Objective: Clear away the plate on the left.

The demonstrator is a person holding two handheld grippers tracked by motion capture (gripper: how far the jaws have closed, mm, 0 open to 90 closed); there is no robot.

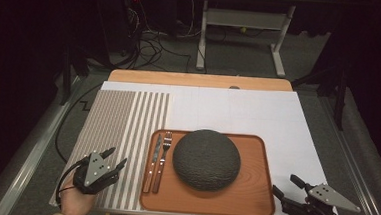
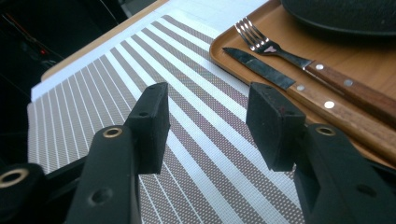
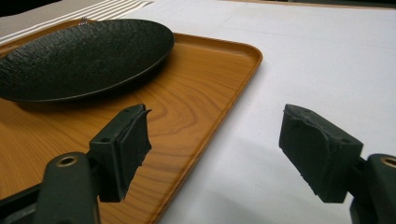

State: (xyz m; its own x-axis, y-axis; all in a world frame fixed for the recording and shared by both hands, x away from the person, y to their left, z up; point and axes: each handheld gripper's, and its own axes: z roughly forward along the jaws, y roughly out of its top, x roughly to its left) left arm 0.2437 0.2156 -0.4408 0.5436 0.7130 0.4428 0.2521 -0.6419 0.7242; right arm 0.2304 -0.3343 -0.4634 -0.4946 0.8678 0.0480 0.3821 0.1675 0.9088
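Note:
A wooden tray (image 1: 253, 201) lies at the table's near middle. On it rests a dark, rough-textured round plate (image 1: 206, 159), and left of the plate lie a knife (image 1: 151, 166) and a fork (image 1: 162, 161) with wooden handles. My left gripper (image 1: 117, 158) hovers open over the striped placemat (image 1: 122, 128), left of the tray; in the left gripper view its fingertips (image 2: 154, 116) frame bare stripes, with the knife (image 2: 299, 88) and fork (image 2: 303, 63) off to the right. My right gripper (image 1: 286, 186) stands open beside the tray's near right corner (image 3: 205, 121), nothing between its jaws.
A white sheet (image 1: 258, 111) covers the table right of the placemat. The table's wooden far edge (image 1: 200, 80) borders a floor with cables and a grey stand (image 1: 243, 25). Metal rails run along both table sides.

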